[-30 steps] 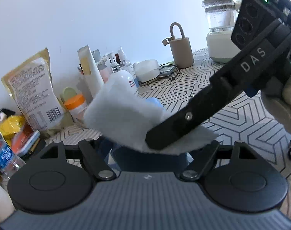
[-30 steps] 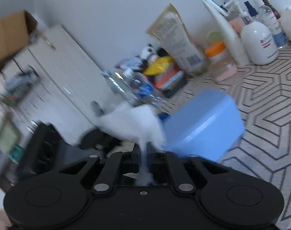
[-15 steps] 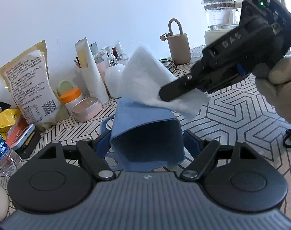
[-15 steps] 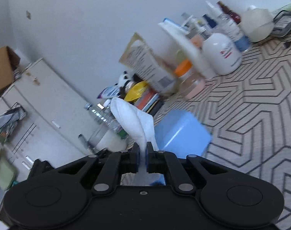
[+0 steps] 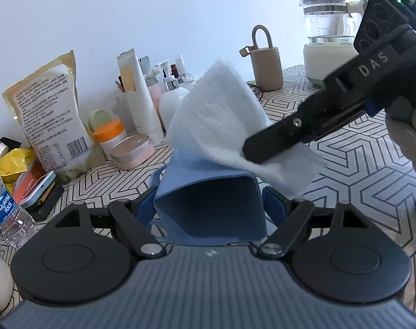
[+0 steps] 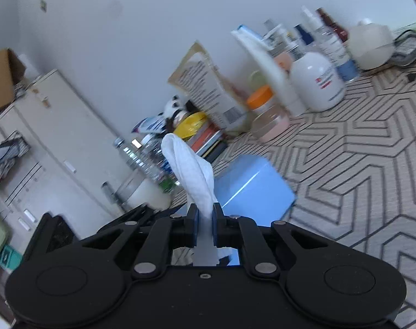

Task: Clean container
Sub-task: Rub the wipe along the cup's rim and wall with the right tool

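Observation:
A light blue plastic container (image 5: 208,208) lies on its side between the pads of my left gripper (image 5: 210,189), which is shut on it. Its open mouth faces the left wrist camera. A white cloth (image 5: 219,115) hangs just above and behind the container's upper wall, with my right gripper (image 5: 252,150) coming in from the right around its lower edge. In the right wrist view the cloth (image 6: 191,170) stands up folded between the pads of that gripper (image 6: 205,213). Its jaws are opening, and the cloth still touches both pads. The container (image 6: 254,189) shows behind the cloth.
Along the wall stand a printed pouch (image 5: 48,109), an orange-lidded jar (image 5: 109,134), tubes and pump bottles (image 5: 172,101), a beige canister (image 5: 265,65) and a glass kettle (image 5: 326,38). A water bottle (image 5: 5,213) is at far left. The patterned tabletop (image 5: 359,170) spreads to the right.
The right gripper has lifted the cloth up and away from the container's mouth, which now shows bare. Its pads have parted slightly. The left gripper holds still.

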The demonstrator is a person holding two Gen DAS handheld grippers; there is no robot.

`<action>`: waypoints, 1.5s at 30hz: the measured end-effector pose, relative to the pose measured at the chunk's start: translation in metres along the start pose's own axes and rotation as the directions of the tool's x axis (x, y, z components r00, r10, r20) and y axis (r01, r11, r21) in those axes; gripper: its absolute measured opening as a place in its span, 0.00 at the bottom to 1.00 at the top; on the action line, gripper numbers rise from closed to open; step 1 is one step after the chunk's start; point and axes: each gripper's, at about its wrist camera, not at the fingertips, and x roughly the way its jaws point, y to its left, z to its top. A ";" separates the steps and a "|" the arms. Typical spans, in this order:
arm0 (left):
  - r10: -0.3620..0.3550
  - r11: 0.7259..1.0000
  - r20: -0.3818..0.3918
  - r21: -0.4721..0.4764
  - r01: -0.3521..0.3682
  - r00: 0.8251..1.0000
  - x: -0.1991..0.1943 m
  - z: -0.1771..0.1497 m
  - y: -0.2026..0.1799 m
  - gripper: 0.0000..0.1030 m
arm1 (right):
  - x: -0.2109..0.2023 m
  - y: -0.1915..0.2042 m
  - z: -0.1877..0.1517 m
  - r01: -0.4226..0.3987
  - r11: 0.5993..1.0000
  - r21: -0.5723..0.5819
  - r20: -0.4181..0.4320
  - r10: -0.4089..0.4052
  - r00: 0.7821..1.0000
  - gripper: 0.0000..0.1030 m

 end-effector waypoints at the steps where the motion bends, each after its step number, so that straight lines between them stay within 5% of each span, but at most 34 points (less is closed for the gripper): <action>1: -0.001 1.000 0.000 0.003 0.001 1.000 0.000 0.000 0.000 0.77 | 0.001 0.001 -0.001 0.000 1.000 -0.011 -0.009 0.000 1.000 0.11; 7: 0.000 1.000 -0.005 0.019 0.000 1.000 0.000 0.000 -0.002 0.77 | 0.000 -0.007 0.001 0.044 0.999 0.012 0.000 -0.044 0.999 0.11; 13: -0.017 1.000 -0.020 0.004 0.017 1.000 0.002 0.000 0.001 0.77 | 0.008 -0.020 0.001 0.200 0.979 0.026 -0.032 -0.199 0.979 0.12; 19: -0.023 1.000 -0.020 -0.015 0.022 1.000 0.003 -0.001 0.005 0.77 | 0.011 -0.021 -0.003 0.208 0.978 0.009 -0.059 -0.207 0.976 0.12; 23: -0.022 0.999 -0.036 -0.029 0.021 0.999 0.007 0.000 0.007 0.87 | 0.015 -0.013 -0.004 0.224 0.974 -0.038 -0.079 -0.226 0.971 0.12; 28: -0.011 0.999 -0.076 -0.046 0.008 0.997 0.019 0.003 0.008 0.92 | 0.012 -0.003 -0.003 0.151 0.986 -0.066 -0.071 -0.155 0.985 0.12; 32: -0.003 0.999 -0.056 -0.046 0.001 0.998 0.016 0.003 0.008 0.78 | 0.010 0.001 -0.004 0.137 0.987 -0.082 -0.066 -0.142 0.988 0.13; 35: -0.026 0.997 -0.048 -0.077 0.022 0.999 0.015 0.003 0.014 0.78 | 0.007 0.002 -0.002 0.131 0.989 -0.074 -0.050 -0.135 0.990 0.16; 37: -0.034 0.996 -0.047 -0.089 0.030 0.998 0.015 0.003 0.016 0.78 | 0.004 0.001 0.000 0.116 0.992 -0.057 -0.030 -0.117 0.993 0.25; 39: -0.041 0.995 -0.046 -0.089 0.036 0.998 0.014 0.003 0.015 0.78 | 0.000 0.002 0.002 0.068 0.997 -0.044 -0.007 -0.069 0.998 0.50; 40: -0.044 0.995 -0.045 -0.089 0.040 0.998 0.014 0.003 0.015 0.78 | -0.002 0.003 0.003 0.047 0.998 -0.041 0.007 -0.046 0.999 0.52; 43: -0.069 0.991 -0.041 -0.117 0.064 0.997 0.012 0.002 0.018 0.78 | -0.006 0.003 0.004 0.023 0.999 -0.031 0.049 -0.022 0.999 0.51; 44: -0.082 0.987 -0.040 -0.141 0.076 0.996 0.012 0.001 0.022 0.78 | -0.007 0.000 0.005 0.019 1.000 -0.017 0.054 -0.018 0.998 0.45; 45: -0.095 0.982 -0.038 -0.167 0.088 0.995 0.012 0.001 0.026 0.78 | -0.007 -0.003 0.005 0.014 1.000 -0.001 0.058 -0.014 0.998 0.28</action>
